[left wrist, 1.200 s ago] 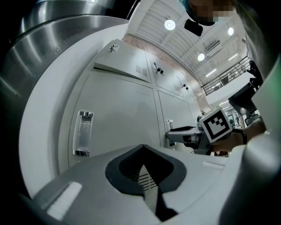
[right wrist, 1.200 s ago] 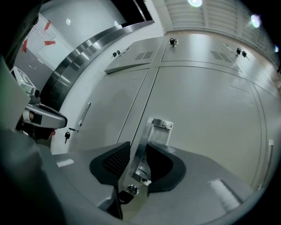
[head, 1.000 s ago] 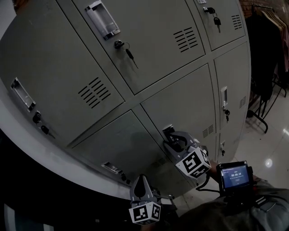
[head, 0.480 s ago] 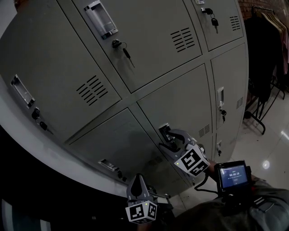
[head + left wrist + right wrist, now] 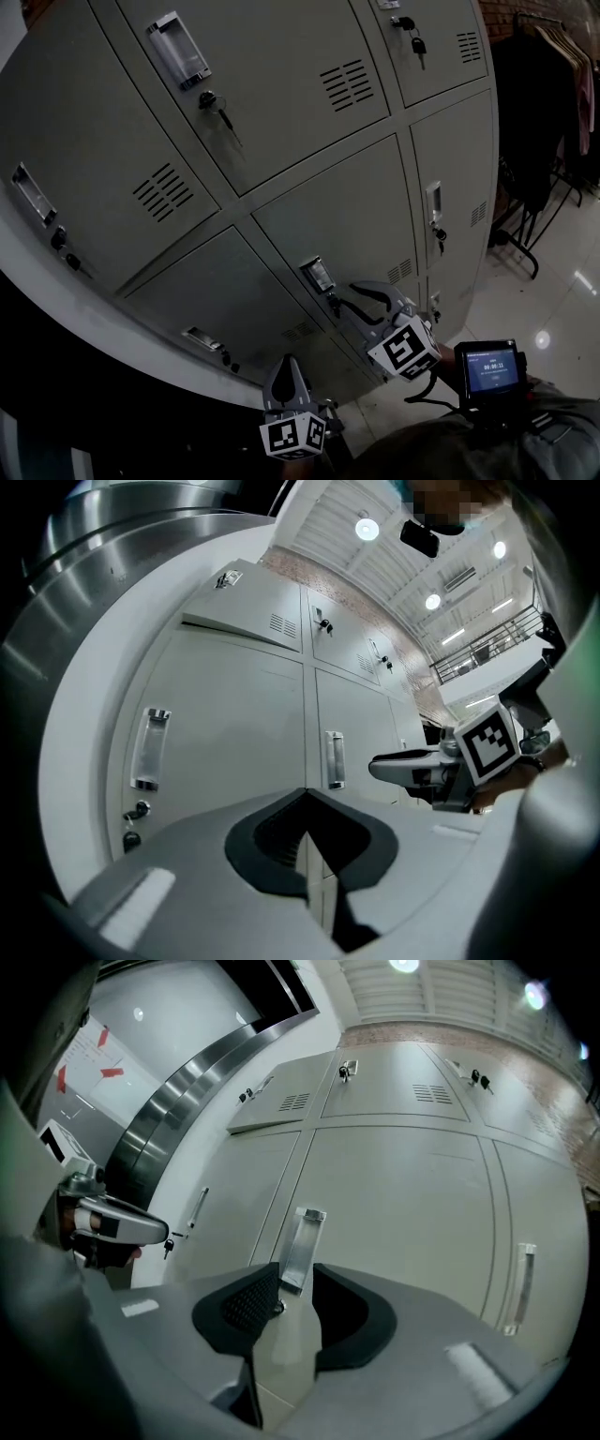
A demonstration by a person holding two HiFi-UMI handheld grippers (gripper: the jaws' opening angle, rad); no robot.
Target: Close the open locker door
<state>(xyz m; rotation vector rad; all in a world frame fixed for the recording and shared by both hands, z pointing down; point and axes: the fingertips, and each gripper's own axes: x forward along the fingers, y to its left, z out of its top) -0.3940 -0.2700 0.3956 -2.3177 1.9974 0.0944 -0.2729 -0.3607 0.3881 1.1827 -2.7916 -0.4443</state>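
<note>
The jaws of the right gripper stand a little apart with nothing clamped. Those of the left gripper are pressed together, empty.

We take the locker door to be the lower middle one. It looks flush with its neighbours, or very nearly so, and we cannot tell whether it has latched. If it has not, we judge it could swing back out. A push landing low could also snag the key under the handle.

The right gripper view sets that handle at 12 o'clock in the gap between the jaws. Only the head view shows the tips clear of the door, at about 4 o'clock from the handle. The left gripper view shows the right gripper at 3 o'clock.
</note>
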